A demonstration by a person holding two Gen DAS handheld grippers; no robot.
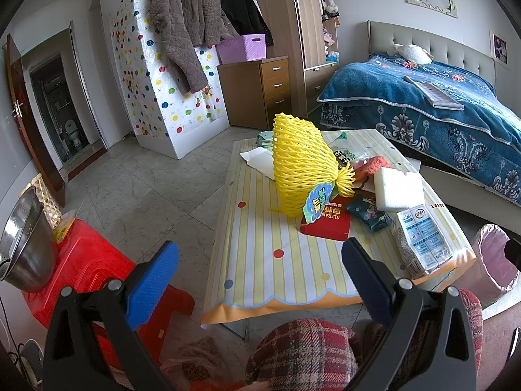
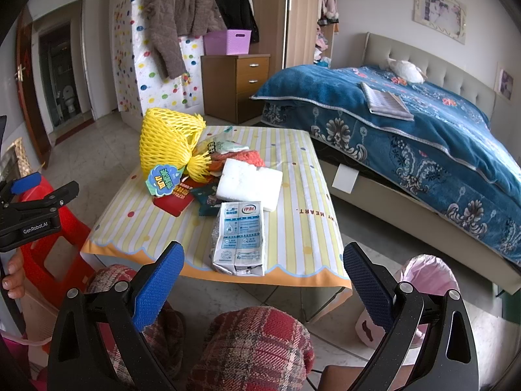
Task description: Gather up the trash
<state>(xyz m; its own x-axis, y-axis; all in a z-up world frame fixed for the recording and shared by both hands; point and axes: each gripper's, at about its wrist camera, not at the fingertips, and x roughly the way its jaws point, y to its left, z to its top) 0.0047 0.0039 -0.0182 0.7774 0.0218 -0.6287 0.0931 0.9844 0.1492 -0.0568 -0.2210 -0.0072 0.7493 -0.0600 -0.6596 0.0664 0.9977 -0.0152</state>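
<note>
I've got both grippers up in front of the low table point(image 2: 293, 176) with the striped, dotted cloth, and neither is touching anything. My left gripper point(image 1: 260, 264) has its 2 blue-padded fingers spread wide with nothing between them, hovering over the near edge of the table. My right gripper point(image 2: 263, 267) is the same, fingers wide apart and empty, held above a plaid-clad knee point(image 2: 257, 345).

The trash sits in a cluster on the table. The yellow foam net point(image 1: 299, 169) stands tallest, with a blue-green tag on its front. Under it lies a flat red box point(image 1: 329, 221), and just beside that a dark teal wrapper point(image 1: 368, 211). The white foam block point(image 2: 250, 184) lies flat behind the flattened milk carton point(image 2: 239, 238), which reaches the table's near edge. An orange-red crumpled thing point(image 2: 247, 158) and some green-printed packaging sit behind the foam block.

The bin with the pink liner point(image 2: 423, 280) stands on the floor to the right of the table, near the bed point(image 2: 423, 137). From the right wrist view I can see my left gripper at the left edge, above a red plastic stool point(image 1: 84, 270).
</note>
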